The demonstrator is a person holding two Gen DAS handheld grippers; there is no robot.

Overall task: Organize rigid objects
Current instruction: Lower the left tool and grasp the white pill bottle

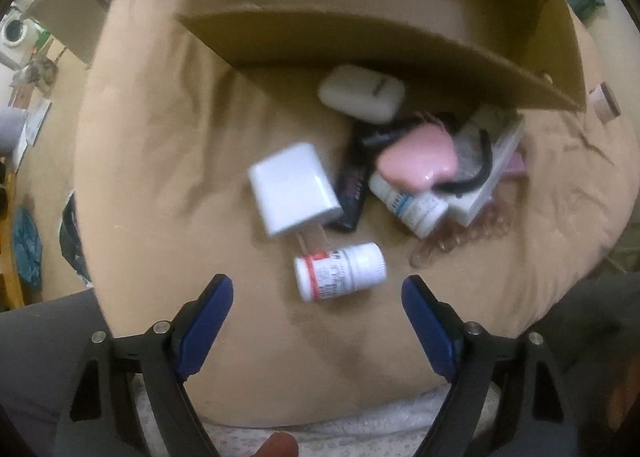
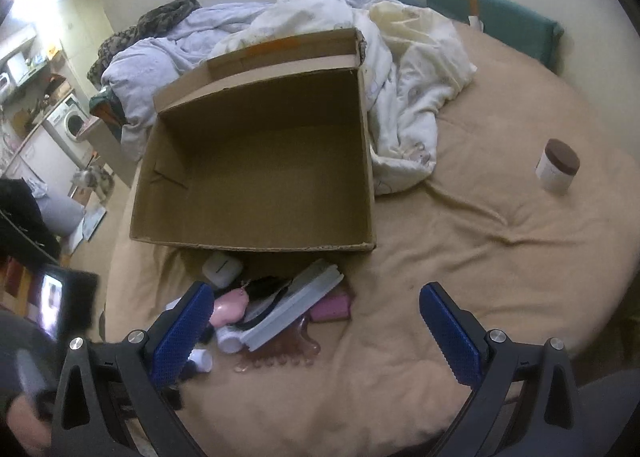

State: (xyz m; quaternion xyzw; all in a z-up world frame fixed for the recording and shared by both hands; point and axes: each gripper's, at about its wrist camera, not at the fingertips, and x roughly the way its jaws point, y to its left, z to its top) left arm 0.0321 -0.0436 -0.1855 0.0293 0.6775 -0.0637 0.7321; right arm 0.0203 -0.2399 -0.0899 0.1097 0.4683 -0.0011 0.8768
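A heap of small objects lies on the tan bed cover in front of an empty cardboard box (image 2: pixel 256 161). In the left wrist view I see a white pill bottle with a red band (image 1: pixel 340 271), a white charger block (image 1: pixel 294 189), a white earbud case (image 1: pixel 362 93), a pink case (image 1: pixel 416 161) and a second white bottle (image 1: pixel 412 205). My left gripper (image 1: pixel 318 293) points down, open, its blue fingers either side of the red-banded bottle and short of it. My right gripper (image 2: pixel 316 297) is open above the cover, right of the heap (image 2: pixel 272 309).
A brown-lidded white jar (image 2: pixel 556 169) stands alone on the cover at the right. Crumpled white bedding (image 2: pixel 400 97) lies behind and beside the box. A washing machine (image 2: pixel 68 125) and shelves stand off the bed at the far left. A grey sleeve (image 1: pixel 44 357) borders the left gripper.
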